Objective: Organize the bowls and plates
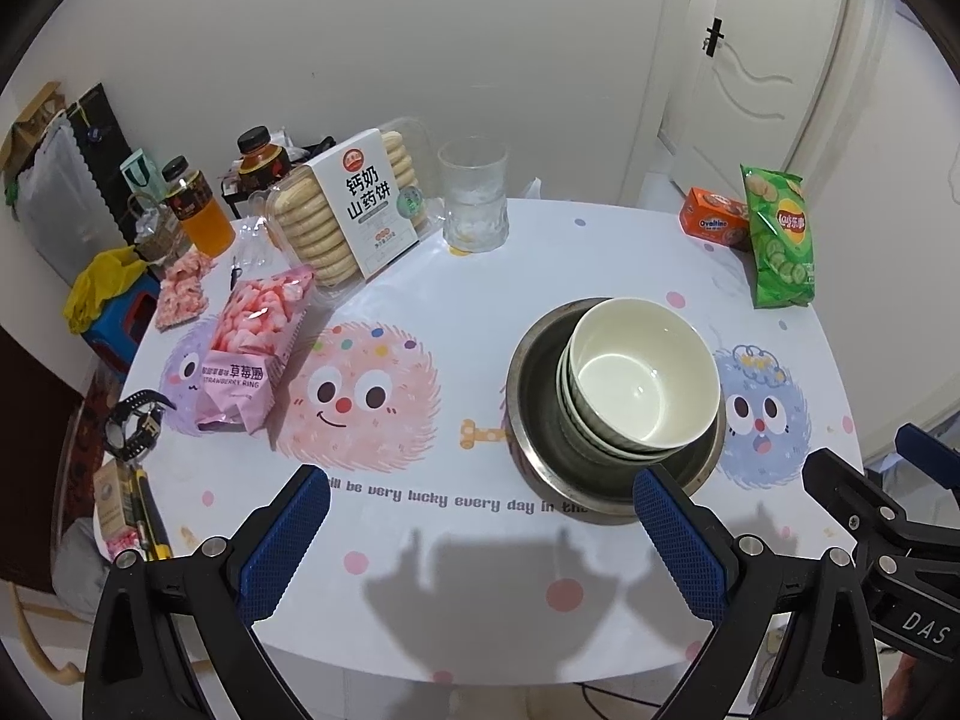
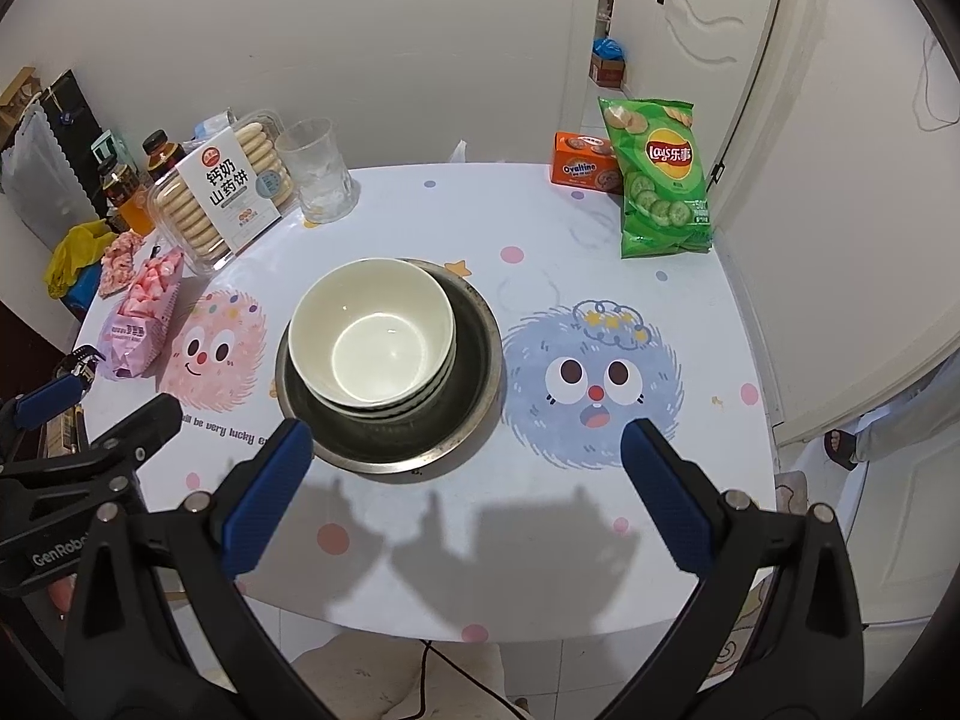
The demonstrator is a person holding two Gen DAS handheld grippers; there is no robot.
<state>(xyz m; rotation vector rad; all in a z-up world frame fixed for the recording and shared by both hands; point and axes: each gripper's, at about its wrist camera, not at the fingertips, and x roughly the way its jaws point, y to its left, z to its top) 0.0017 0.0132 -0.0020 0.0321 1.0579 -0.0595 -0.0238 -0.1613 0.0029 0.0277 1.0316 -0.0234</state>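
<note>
I had my left gripper (image 1: 480,501), black-framed with blue ribbed pads, spread wide and holding nothing, poised over the near edge of the white cartoon-printed table (image 1: 450,612). My right gripper (image 2: 468,459), of the same build, was likewise spread apart and empty, just beside the left one; each showed at the border of the other's camera.

I took the round stainless-steel basin (image 2: 474,384) as my landmark. It sat on the table just ahead of both grippers, between the pink fuzzy cartoon face (image 2: 213,354) and the blue one (image 2: 594,384). Nested inside it, leaning toward its left side, was a stack of white ceramic bowls (image 2: 372,336), the top one upright and empty; I could not count those beneath.

Left of the basin lay a pink bag of strawberry rings (image 1: 252,348). Behind that stood a clear plastic box of round biscuits with a white label (image 1: 348,210), and beside the box a clear ribbed drinking glass (image 1: 474,204), behind the basin. Far to the right behind the basin stood a green bag of crisps (image 2: 660,180), touching an orange Ovaltine box (image 2: 582,168).
</note>
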